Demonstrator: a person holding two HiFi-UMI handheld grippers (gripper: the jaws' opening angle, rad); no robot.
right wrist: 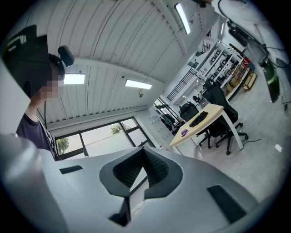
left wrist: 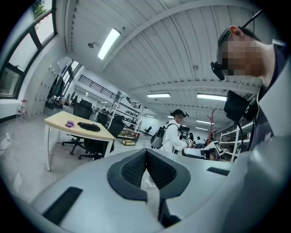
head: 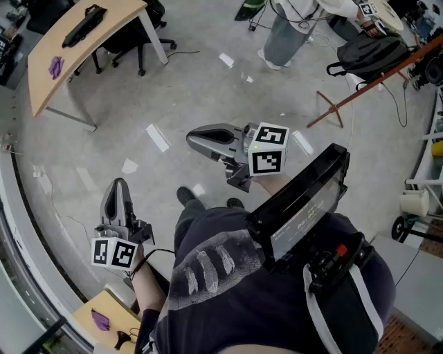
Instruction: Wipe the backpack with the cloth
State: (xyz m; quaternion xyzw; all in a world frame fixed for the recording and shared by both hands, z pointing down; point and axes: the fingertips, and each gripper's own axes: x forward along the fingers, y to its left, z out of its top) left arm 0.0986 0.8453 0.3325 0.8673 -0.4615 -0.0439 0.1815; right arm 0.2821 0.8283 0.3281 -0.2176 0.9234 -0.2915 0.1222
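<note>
Left gripper (head: 119,187) and right gripper (head: 197,138): fingers closed on nothing, well apart from tabletop (head: 121,15). Purple cloth (head: 55,67) judged light, limp: pinch a raised fold. Backpack (head: 84,24) soft, may slide

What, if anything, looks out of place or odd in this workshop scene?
Nothing is spilled or damaged. One oddity: the left gripper and right gripper are both shut and empty, out over open floor, while the purple cloth and black bag lie apart on the table across the room.
</note>
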